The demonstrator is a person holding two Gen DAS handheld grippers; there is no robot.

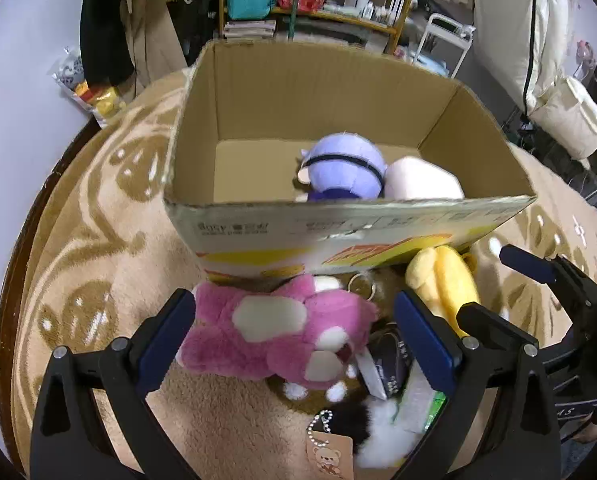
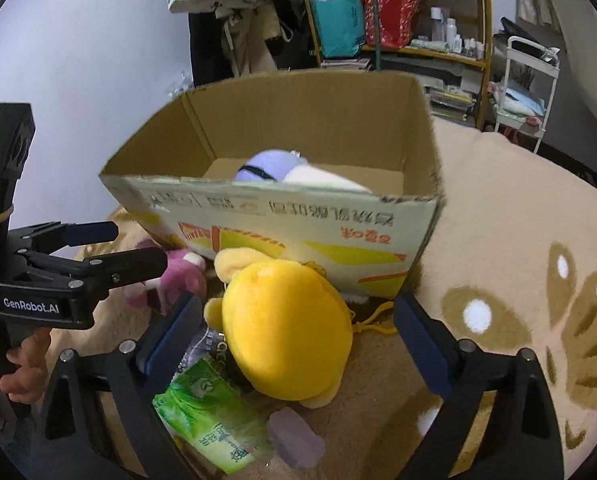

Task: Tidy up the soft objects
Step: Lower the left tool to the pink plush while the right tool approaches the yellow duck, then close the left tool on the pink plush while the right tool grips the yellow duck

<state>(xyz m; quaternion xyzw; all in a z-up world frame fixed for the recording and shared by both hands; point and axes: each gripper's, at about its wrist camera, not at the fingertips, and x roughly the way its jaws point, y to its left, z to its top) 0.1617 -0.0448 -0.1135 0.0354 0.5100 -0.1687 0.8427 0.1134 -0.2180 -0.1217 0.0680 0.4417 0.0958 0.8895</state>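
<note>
Cardboard box (image 1: 350, 92) holds a purple plush (image 1: 344, 168) and white plush (image 1: 420, 180); both claws spread, empty.

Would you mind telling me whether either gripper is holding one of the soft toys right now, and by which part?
Nothing is held. The left gripper is open around the pink plush, and the right gripper is open around the yellow plush; neither has closed.

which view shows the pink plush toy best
The left wrist view: the pink plush toy lies whole between the open fingers of the left hand-held gripper, in front of the cardboard box. In the right wrist view only part of it shows, behind the left hand-held gripper.
</note>
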